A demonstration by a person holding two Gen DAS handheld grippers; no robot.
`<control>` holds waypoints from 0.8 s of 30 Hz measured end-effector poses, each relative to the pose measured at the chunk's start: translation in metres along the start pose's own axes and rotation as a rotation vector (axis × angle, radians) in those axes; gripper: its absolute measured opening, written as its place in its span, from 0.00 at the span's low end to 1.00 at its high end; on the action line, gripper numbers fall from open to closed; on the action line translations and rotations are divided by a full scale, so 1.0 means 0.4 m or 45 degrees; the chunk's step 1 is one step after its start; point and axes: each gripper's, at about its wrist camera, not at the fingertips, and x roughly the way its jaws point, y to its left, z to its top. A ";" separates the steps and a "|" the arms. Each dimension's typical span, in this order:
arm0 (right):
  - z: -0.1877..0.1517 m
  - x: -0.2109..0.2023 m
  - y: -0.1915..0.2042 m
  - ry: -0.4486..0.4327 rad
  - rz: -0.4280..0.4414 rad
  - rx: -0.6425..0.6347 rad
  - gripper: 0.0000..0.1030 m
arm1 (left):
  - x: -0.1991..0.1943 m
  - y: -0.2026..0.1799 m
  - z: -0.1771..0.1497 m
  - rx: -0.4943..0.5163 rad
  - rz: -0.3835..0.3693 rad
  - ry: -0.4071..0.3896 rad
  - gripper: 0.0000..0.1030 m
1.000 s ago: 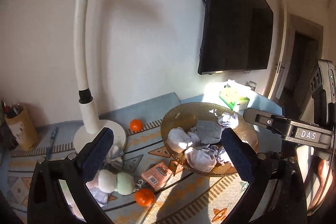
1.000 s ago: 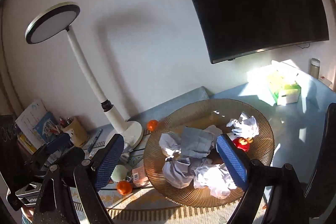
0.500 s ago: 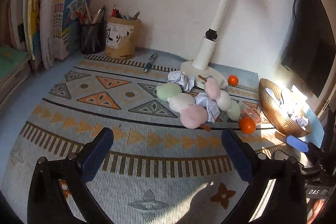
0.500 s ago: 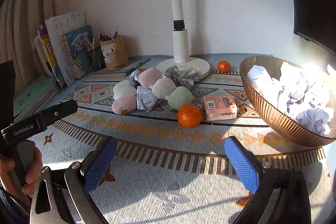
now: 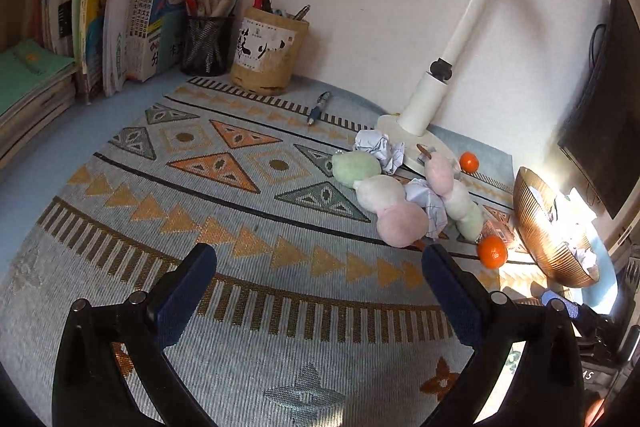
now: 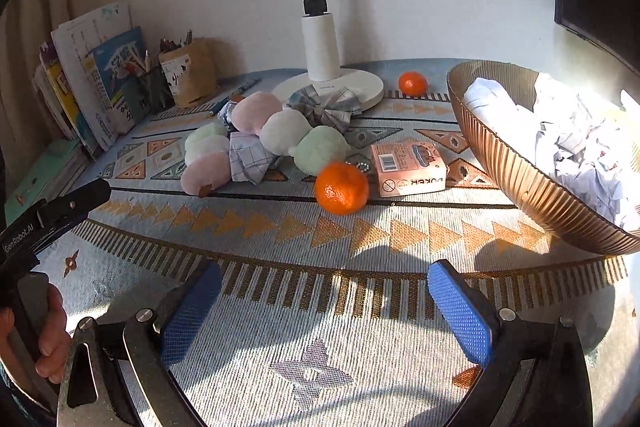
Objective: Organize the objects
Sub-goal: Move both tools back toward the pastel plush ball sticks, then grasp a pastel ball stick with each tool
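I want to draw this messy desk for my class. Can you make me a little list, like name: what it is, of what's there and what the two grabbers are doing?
mat: patterned mat, blue with orange triangles
fruit: near orange, far orange by the lamp
soft toys: two plush skewers of pink, white and green balls
bowl: gold bowl full of crumpled paper
box: pink box beside the near orange
left gripper: open, holding nothing
right gripper: open, holding nothing
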 end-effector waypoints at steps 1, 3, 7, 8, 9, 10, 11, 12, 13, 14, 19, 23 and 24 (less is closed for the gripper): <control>0.000 0.000 0.002 -0.003 0.001 -0.006 1.00 | -0.001 -0.003 -0.001 0.008 0.004 -0.003 0.99; 0.002 -0.002 0.003 -0.013 0.019 -0.018 1.00 | -0.004 -0.012 -0.004 0.033 -0.002 -0.007 0.99; 0.003 -0.002 -0.001 -0.011 0.031 -0.014 1.00 | -0.003 -0.048 -0.013 0.144 0.017 0.058 0.99; 0.003 -0.002 -0.002 -0.010 0.029 -0.012 1.00 | -0.006 -0.057 -0.022 0.184 -0.006 0.103 0.99; 0.001 -0.004 -0.003 -0.009 0.024 -0.009 1.00 | -0.015 -0.059 -0.036 0.197 -0.030 0.140 0.99; -0.001 -0.006 -0.002 -0.009 0.021 -0.010 1.00 | -0.033 -0.056 -0.054 0.189 -0.046 0.167 0.99; -0.002 -0.009 -0.001 -0.012 0.024 -0.014 1.00 | -0.054 -0.052 -0.072 0.177 -0.075 0.186 0.99; -0.003 -0.013 0.001 -0.018 0.026 -0.020 1.00 | -0.075 -0.047 -0.087 0.165 -0.113 0.197 0.99; -0.004 -0.016 0.003 -0.023 0.026 -0.026 1.00 | -0.093 -0.044 -0.098 0.158 -0.132 0.199 0.99; -0.005 -0.017 0.006 -0.026 0.024 -0.033 1.00 | -0.105 -0.045 -0.103 0.158 -0.125 0.194 0.99; -0.001 -0.005 0.013 0.014 0.032 -0.055 1.00 | -0.085 -0.085 -0.044 0.220 -0.056 0.147 0.99; 0.017 0.009 -0.004 0.082 0.172 -0.033 1.00 | 0.033 -0.147 0.011 0.335 -0.007 0.206 0.99; 0.031 0.008 -0.010 0.087 0.187 -0.029 1.00 | 0.065 -0.160 0.022 0.356 -0.003 0.224 0.99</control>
